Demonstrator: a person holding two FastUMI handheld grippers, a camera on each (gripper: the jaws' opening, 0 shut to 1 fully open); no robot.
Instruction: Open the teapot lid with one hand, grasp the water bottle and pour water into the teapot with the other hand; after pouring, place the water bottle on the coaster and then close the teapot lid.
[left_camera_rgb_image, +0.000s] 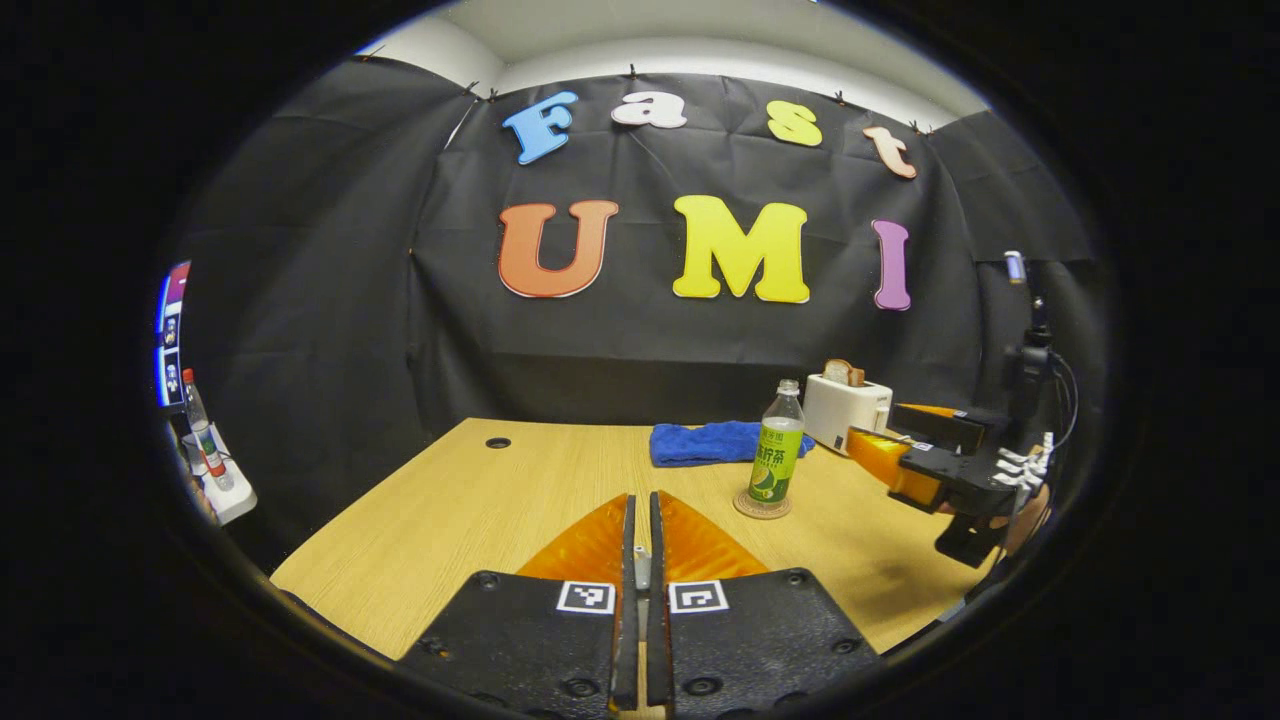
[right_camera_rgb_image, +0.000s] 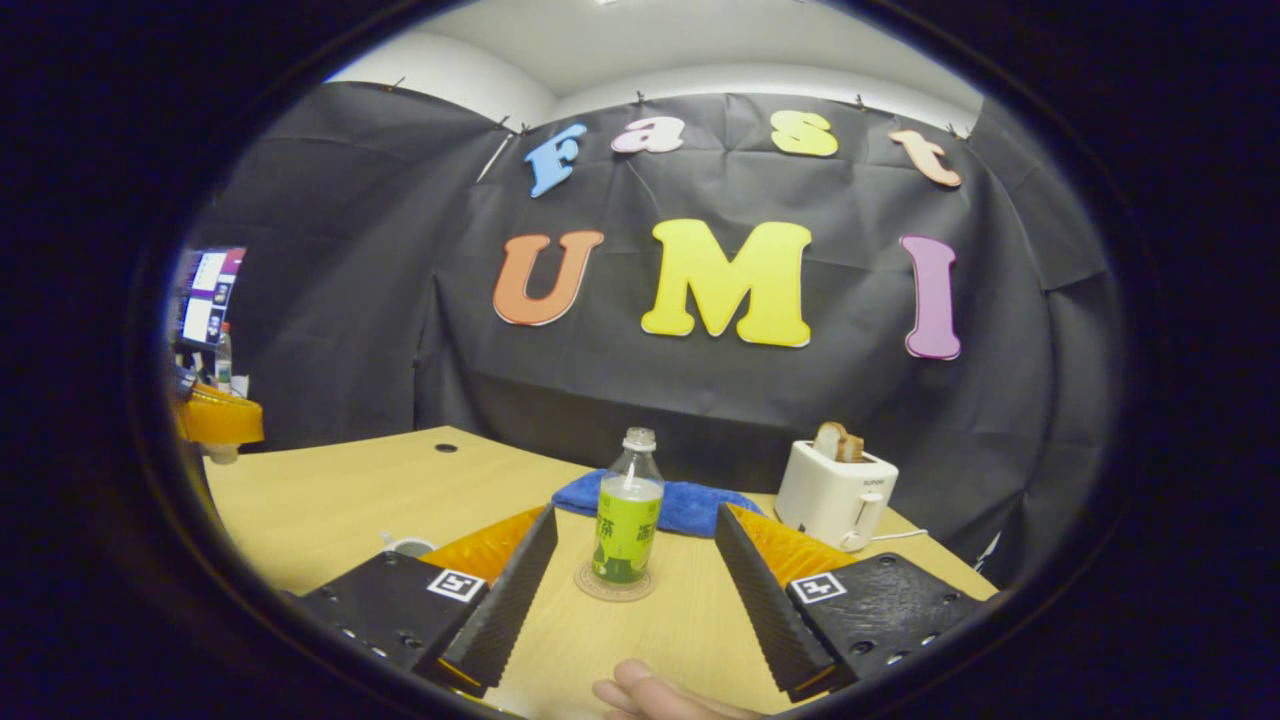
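Water bottle (right_camera_rgb_image: 626, 510) stands upright on the coaster (right_camera_rgb_image: 613, 584), long axis vertical, neck up, so the pour looks done. Right gripper (right_camera_rgb_image: 632, 560) is spread wide, fingers either side, not touching. Left gripper (left_camera_rgb_image: 641, 535) is clenched, possibly pinching the lid knob; can't confirm. Teapot (right_camera_rgb_image: 407, 546) barely visible, edge only.
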